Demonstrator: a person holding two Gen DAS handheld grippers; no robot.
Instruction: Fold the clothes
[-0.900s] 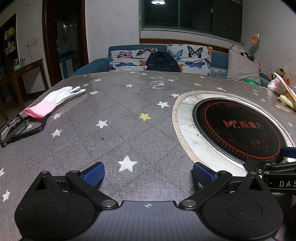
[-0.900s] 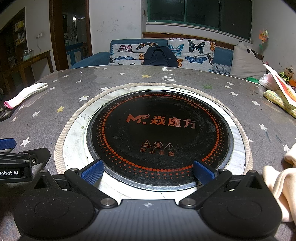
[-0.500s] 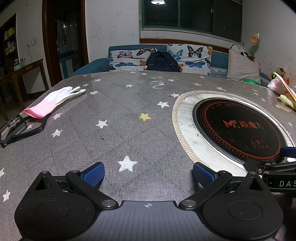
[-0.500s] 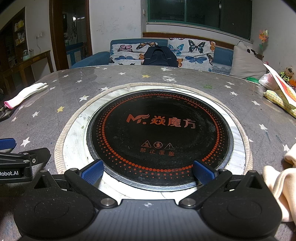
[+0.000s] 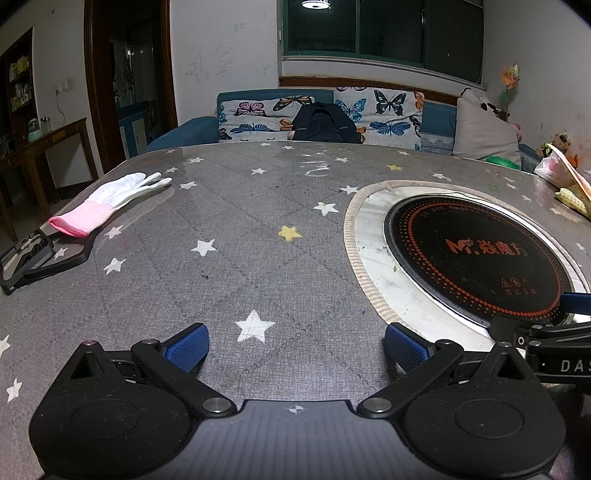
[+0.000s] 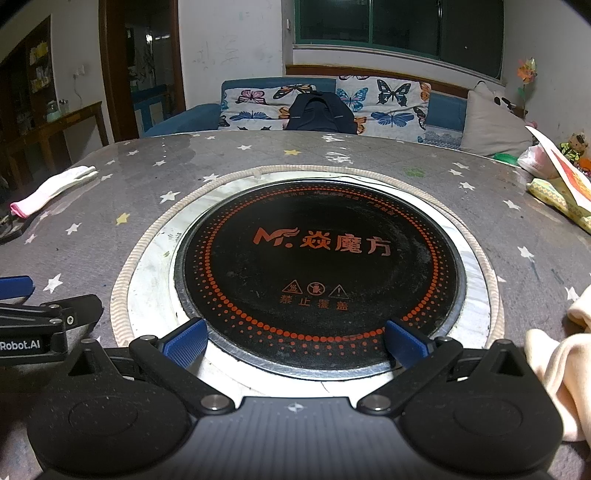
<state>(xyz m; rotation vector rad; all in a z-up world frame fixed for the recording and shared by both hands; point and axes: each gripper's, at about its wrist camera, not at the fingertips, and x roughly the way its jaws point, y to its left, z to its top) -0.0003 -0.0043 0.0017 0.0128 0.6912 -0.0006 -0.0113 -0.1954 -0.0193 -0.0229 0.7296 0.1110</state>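
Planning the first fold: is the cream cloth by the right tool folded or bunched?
Bunched: the cream fabric garment lies in loose rumpled folds, mostly cut off at the frame edge.

Butterfly-print sofa [image 5: 325,114] under dark window [image 5: 380,27], white walls [image 5: 221,55].

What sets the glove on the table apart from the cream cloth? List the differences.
The glove lies flat and stretched out at the far left of the table; the cream cloth sits bunched in folds at the near right edge, beside the right gripper. The glove is white with a pink cuff; the cloth is one plain cream colour. Both are soft fabric, resting on the table, and neither is held.
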